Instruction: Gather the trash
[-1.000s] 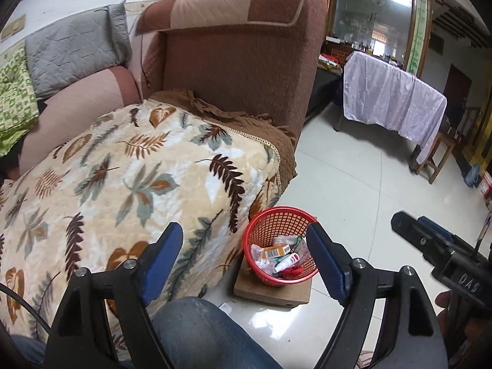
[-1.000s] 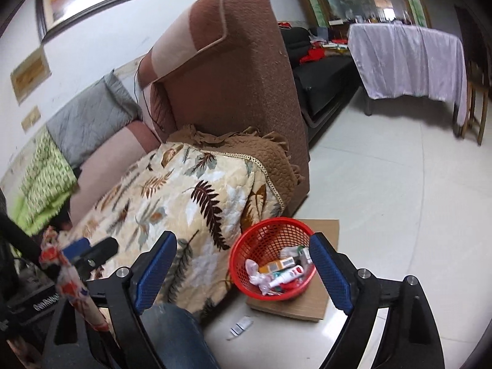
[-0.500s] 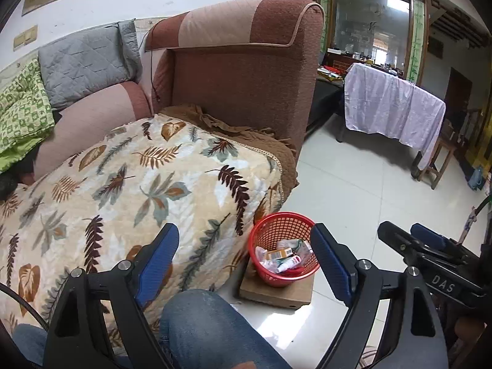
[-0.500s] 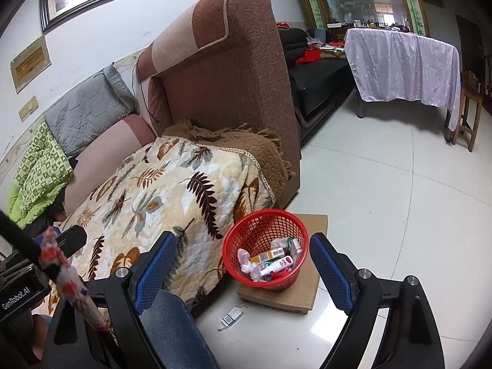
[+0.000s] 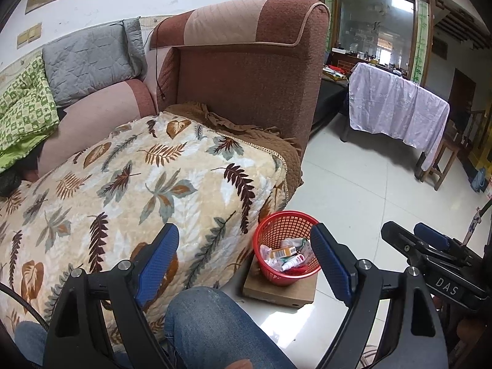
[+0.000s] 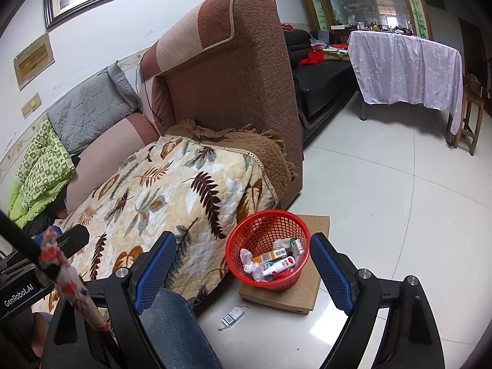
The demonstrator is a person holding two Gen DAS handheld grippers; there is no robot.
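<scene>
You sit at the sofa's edge with both grippers raised over your knee (image 5: 215,323), their jaws spread wide and holding nothing. The left gripper (image 5: 246,264) and the right gripper (image 6: 243,264) both frame the red basket (image 6: 267,246), which stands on a flat cardboard box (image 6: 283,298) on the tiled floor (image 6: 399,230), just beside the leaf-print blanket (image 5: 138,184) that hangs off the sofa (image 5: 246,77). The box lifts the basket a little off the tiles, likely to keep it within easy reach from your seat. Inside the basket lie the collected pieces: a white tube (image 6: 278,266), an orange carton (image 6: 269,255) and crumpled plastic wrap (image 6: 247,259). One scrap, a small printed tag (image 6: 232,319), lies on the floor near the box and outside the basket, seen only from the right wrist. Judging by that, the job looks nearly done, with the tag as the likely next pick. It is thin and flat against smooth tile, so it may slide rather than lift; a low, angled approach with the right gripper looks the safer choice.
</scene>
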